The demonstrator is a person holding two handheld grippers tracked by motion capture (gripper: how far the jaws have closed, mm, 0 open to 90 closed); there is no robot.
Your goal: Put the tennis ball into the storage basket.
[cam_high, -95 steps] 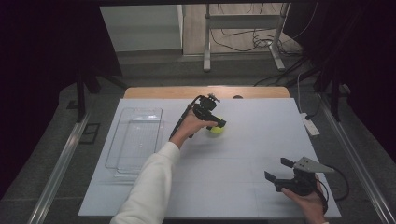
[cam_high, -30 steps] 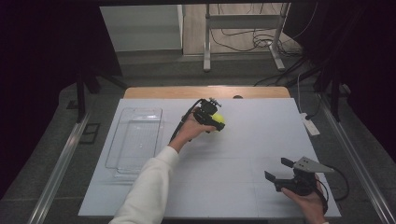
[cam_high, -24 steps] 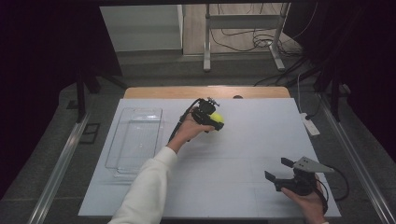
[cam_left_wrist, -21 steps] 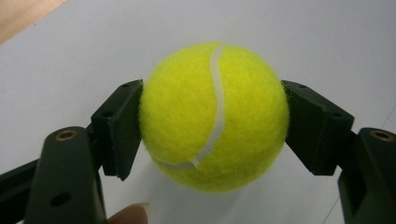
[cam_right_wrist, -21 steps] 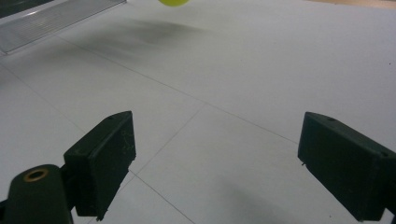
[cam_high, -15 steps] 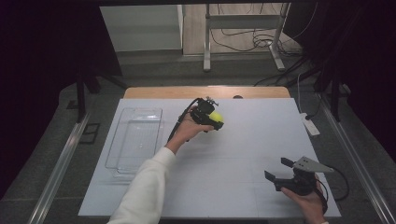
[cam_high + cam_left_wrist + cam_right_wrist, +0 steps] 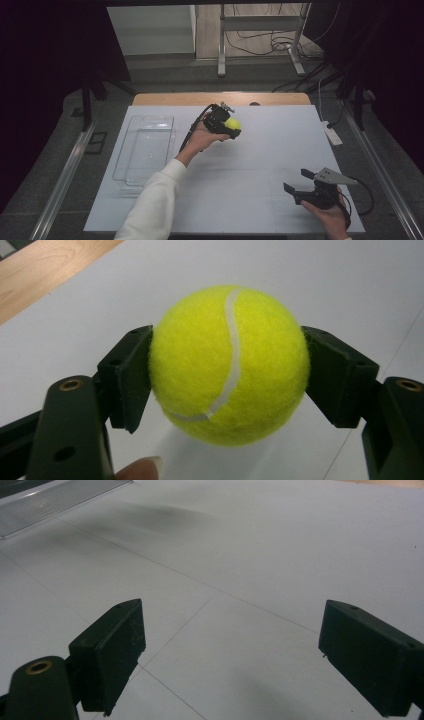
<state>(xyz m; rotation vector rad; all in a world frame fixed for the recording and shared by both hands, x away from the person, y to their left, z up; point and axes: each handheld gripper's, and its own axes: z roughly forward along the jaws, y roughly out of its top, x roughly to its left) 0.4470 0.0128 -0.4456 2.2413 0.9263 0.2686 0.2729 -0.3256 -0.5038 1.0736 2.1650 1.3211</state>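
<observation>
A yellow tennis ball (image 7: 229, 365) is squeezed between the jaws of the left hand-held gripper (image 7: 226, 125), up off the white tabletop (image 7: 280, 150). The right hand-held gripper (image 7: 302, 183) is held wide open with nothing between its jaws.

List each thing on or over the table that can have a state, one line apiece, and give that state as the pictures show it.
tennis ball: clamped between the left gripper's jaws, lifted off the table.
left gripper: shut on the tennis ball.
right gripper: open, nothing between its jaws, held low over the table's near right corner.
clear tray: lying flat at the table's left, nothing in it.
</observation>
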